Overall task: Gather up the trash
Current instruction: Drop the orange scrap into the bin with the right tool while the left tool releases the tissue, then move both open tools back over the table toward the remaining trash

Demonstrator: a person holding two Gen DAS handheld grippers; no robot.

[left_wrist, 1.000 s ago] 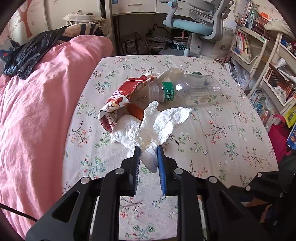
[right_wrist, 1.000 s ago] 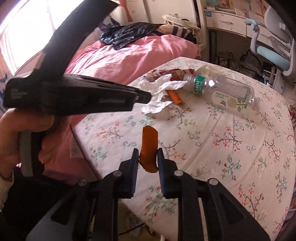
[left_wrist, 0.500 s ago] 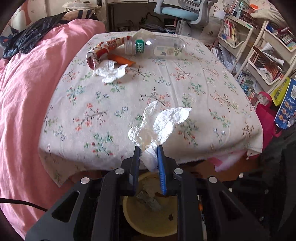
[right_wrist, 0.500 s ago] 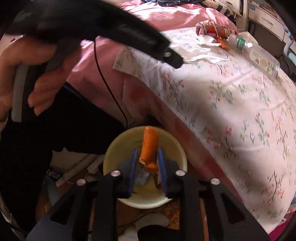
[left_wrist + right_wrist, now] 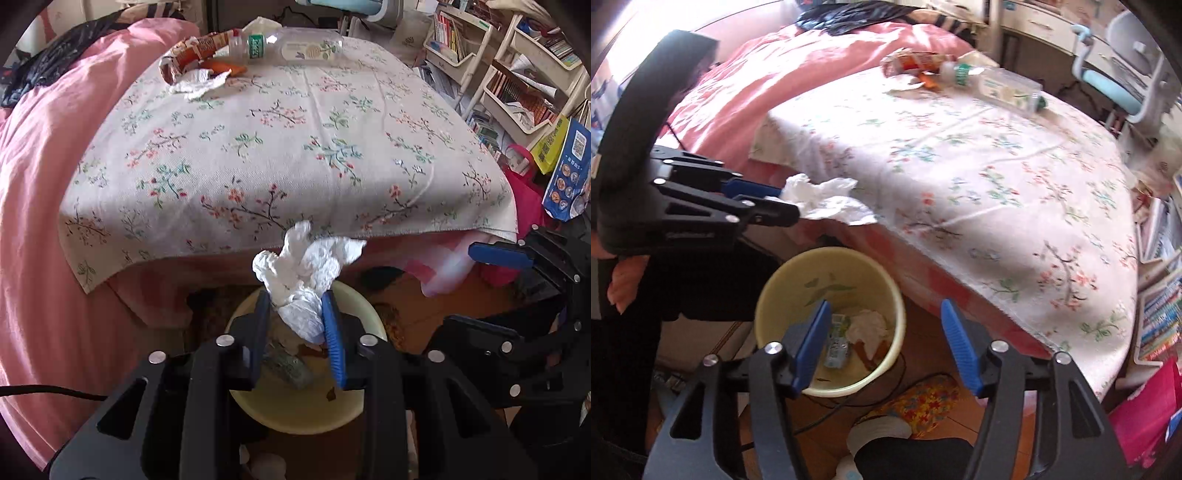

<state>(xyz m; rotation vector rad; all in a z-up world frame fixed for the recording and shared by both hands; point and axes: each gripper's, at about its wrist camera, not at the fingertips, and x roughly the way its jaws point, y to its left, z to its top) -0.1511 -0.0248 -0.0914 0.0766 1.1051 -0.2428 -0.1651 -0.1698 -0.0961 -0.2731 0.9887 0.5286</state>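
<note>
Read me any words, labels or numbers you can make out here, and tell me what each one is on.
None can be read for certain.
Bottle: green band and pale label, print too small.
Snack wrapper: lettering crumpled, illegible.
Blue bag: QR code and icons, text too small.
Book spines: blurred.

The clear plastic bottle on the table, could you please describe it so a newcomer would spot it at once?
Start at the table with the floral tablecloth and go to its far edge, where the litter is heaped. The clear plastic bottle lies on its side there, right of the red snack wrapper; it alone is see-through, with a green neck band.
</note>
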